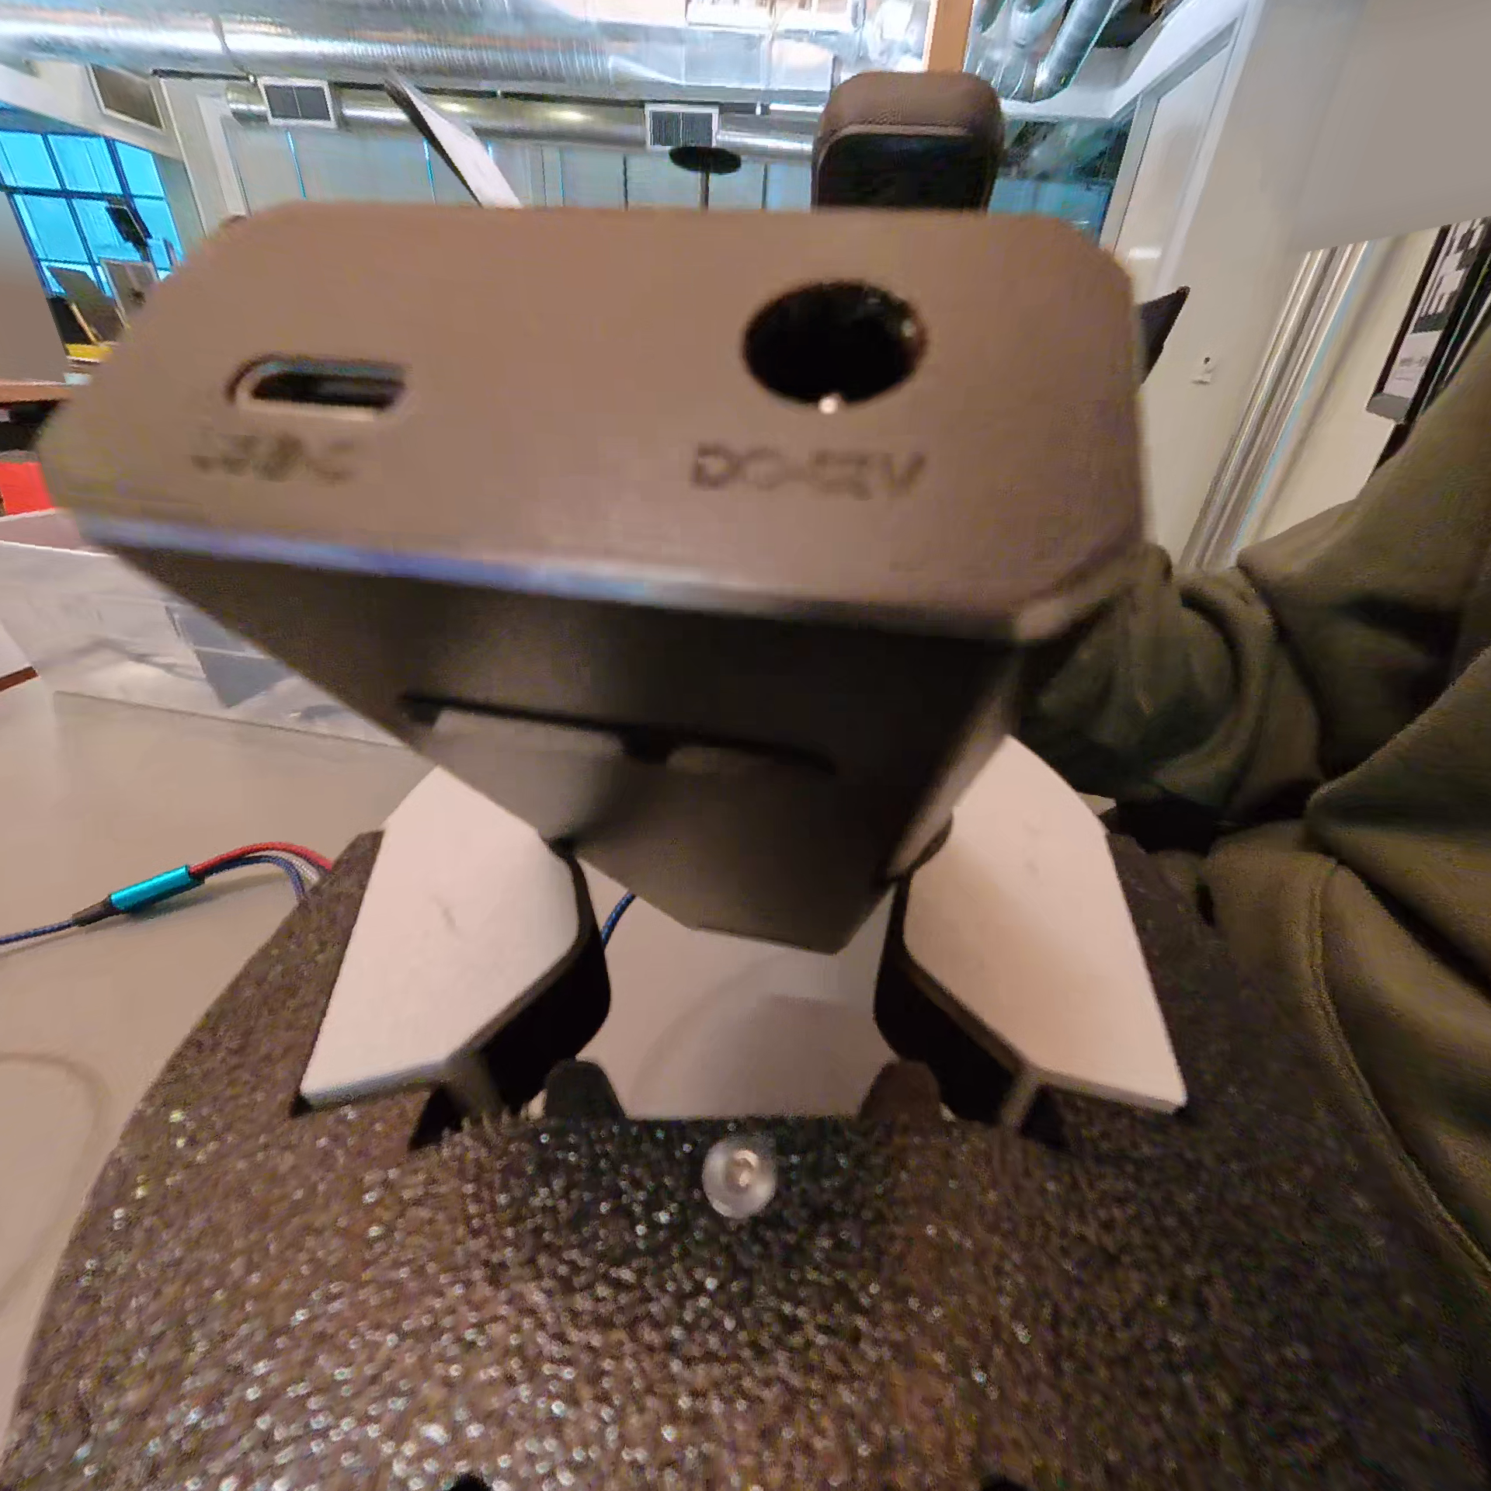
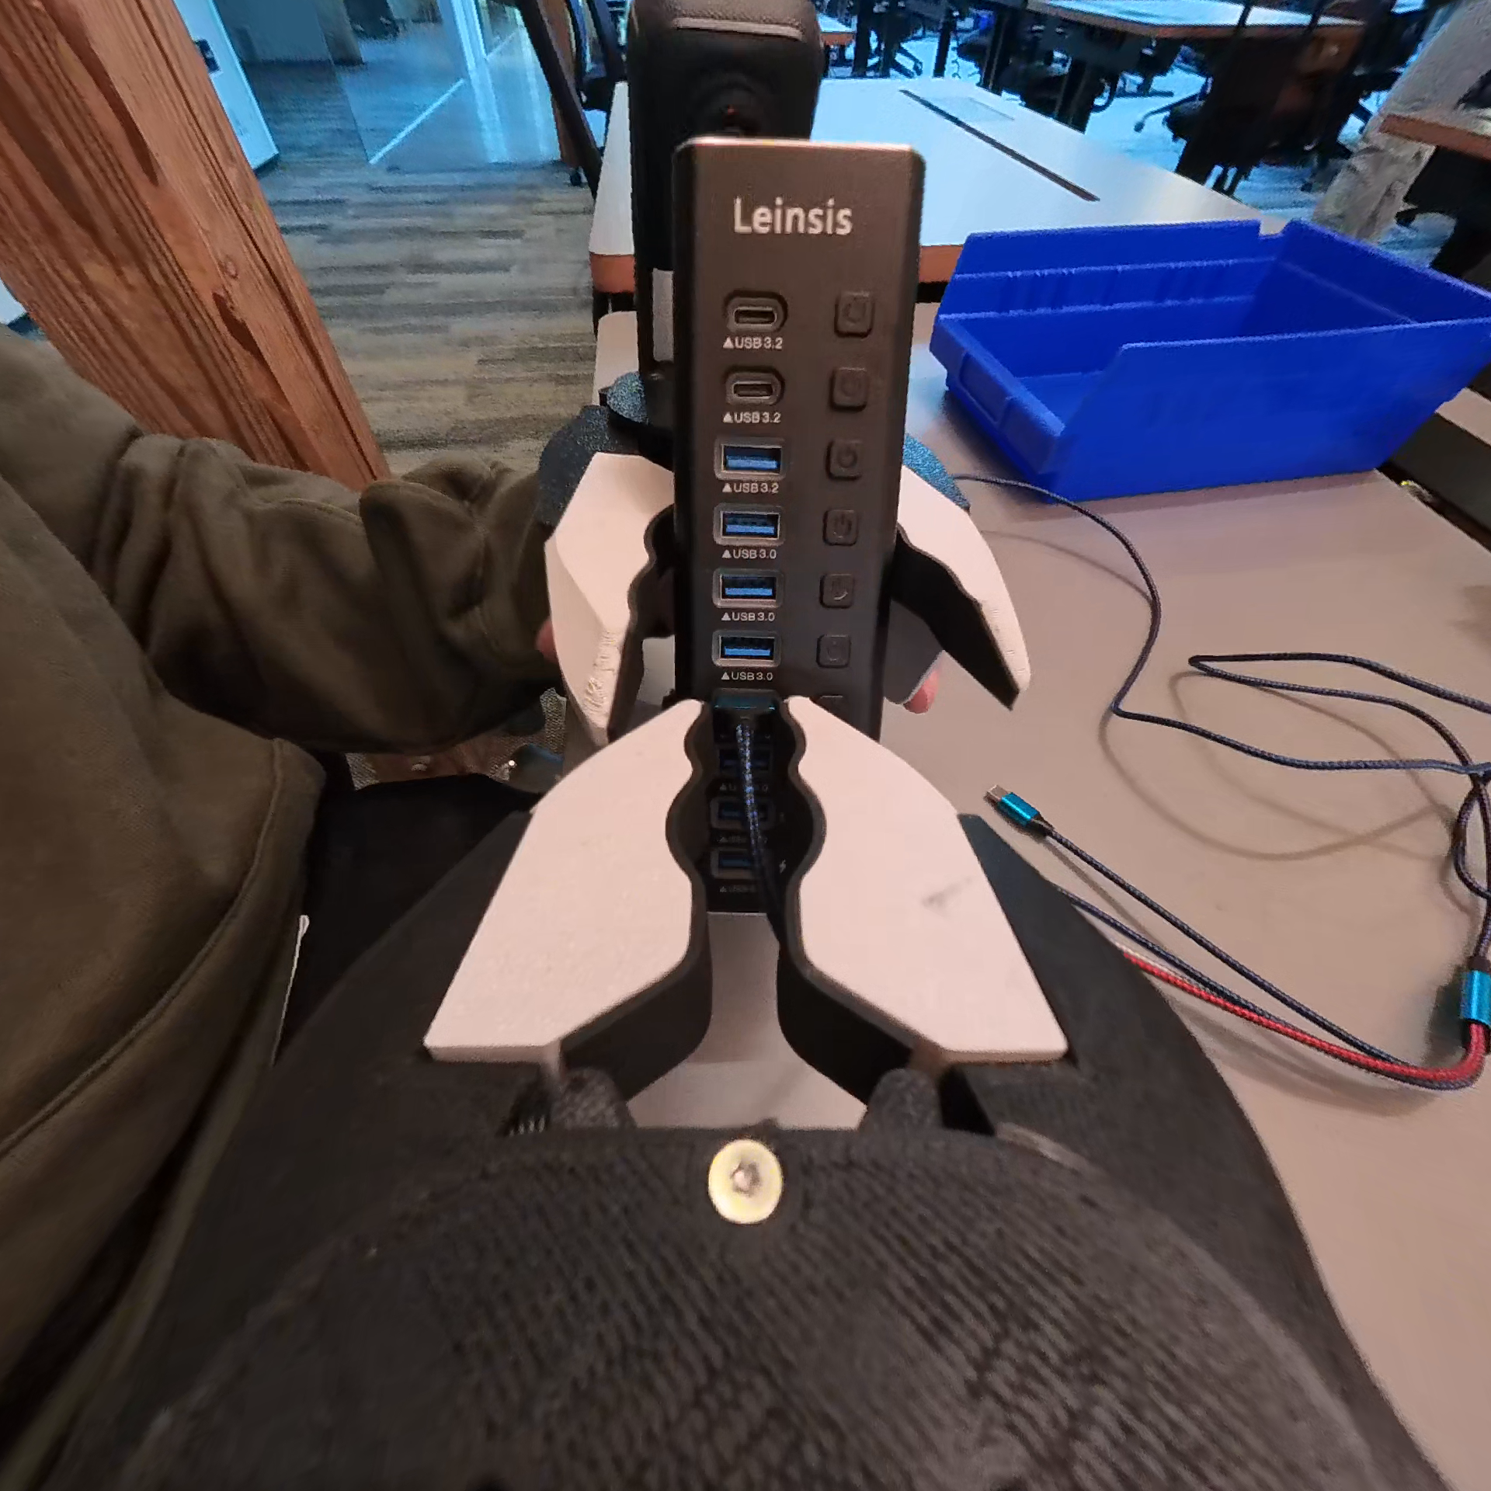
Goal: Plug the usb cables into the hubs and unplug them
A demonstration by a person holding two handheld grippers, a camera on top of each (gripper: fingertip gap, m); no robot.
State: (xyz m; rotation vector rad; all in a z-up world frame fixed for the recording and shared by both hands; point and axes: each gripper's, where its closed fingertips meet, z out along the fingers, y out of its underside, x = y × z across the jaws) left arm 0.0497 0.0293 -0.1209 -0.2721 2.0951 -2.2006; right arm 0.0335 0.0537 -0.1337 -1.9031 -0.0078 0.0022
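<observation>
A black multi-port USB hub point(image 2: 795, 242) stands upright, clamped by my left gripper point(image 2: 774, 621), whose white fingers point(image 2: 581, 597) grip its two sides. In the left wrist view the hub's end face point(image 1: 597, 403) fills the frame, held between my left gripper point(image 1: 726, 871). My right gripper point(image 2: 744, 718) is shut on a blue USB plug point(image 2: 744, 707) pressed against a port on the hub's lower half. Its dark braided cable point(image 2: 754, 815) runs back between the fingers. I cannot tell how deep the plug sits.
A blue plastic bin point(image 2: 1210, 355) stands at the back right of the grey table point(image 2: 1250, 847). Loose braided cables lie to the right, with a blue connector point(image 2: 1015, 807) and a teal splitter point(image 2: 1476, 996), which also shows in the left wrist view point(image 1: 149, 887). An olive sleeve point(image 2: 282, 581) and a wooden post point(image 2: 161, 242) are to the left. The tips of both grippers are at nearly the same place.
</observation>
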